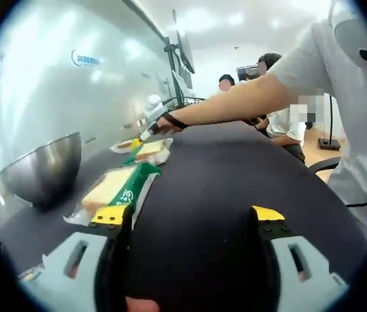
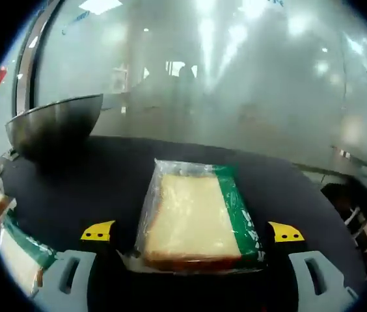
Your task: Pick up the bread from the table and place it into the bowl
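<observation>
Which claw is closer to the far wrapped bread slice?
Right. The right claw is open, straddling that wrapped bread slice. The left claw is open, back near another packet.

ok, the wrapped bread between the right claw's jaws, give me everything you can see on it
The wrapped bread is a pale square slice with a brown crust edge, sealed in clear plastic with a green printed band along one side. It lies flat on the dark table, between the open jaws of the right claw; contact is unclear. The metal bowl sits behind.

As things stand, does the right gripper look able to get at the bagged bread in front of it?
Probably yes. The right gripper is open, and the bagged bread lies on the table between its jaws with nothing over it. The bowl sits apart.
</observation>
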A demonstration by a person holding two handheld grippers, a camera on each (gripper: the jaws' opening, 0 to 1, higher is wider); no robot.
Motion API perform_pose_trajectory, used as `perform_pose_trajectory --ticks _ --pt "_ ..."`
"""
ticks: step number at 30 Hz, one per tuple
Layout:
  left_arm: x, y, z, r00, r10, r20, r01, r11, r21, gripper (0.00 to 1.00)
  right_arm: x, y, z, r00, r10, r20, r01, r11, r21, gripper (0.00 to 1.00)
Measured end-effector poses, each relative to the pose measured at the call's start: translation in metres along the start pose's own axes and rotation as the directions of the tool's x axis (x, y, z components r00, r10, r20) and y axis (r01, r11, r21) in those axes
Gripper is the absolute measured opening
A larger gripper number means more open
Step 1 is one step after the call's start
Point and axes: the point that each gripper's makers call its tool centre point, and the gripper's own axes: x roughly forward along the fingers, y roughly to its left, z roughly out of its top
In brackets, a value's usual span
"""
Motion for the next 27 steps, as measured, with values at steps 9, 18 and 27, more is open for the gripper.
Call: perform_pose_trajectory --ticks 9,18,27 --pt "-0.005 -0.003 -0.001 1.0 -0.011 -0.01 0.012 1.0 0.024 0.65 0.003 -0.005 0.004 0.999 -0.01 -0.031 0.012 0.999 0.04 0.72" --pt "-0.033 0.047 0.034 0.971 0.185 0.15 -0.173 0.981 -0.09 0.64 -0.006 -0.004 0.003 0.999 -0.05 -0.016 0.05 0.998 0.048 0.64" --pt "-0.096 0.106 0.076 0.852 0.373 0.367 -0.225 0.894 -0.388 0.73 -0.014 0.002 0.004 0.999 -0.037 0.028 0.034 0.994 0.1 0.62"
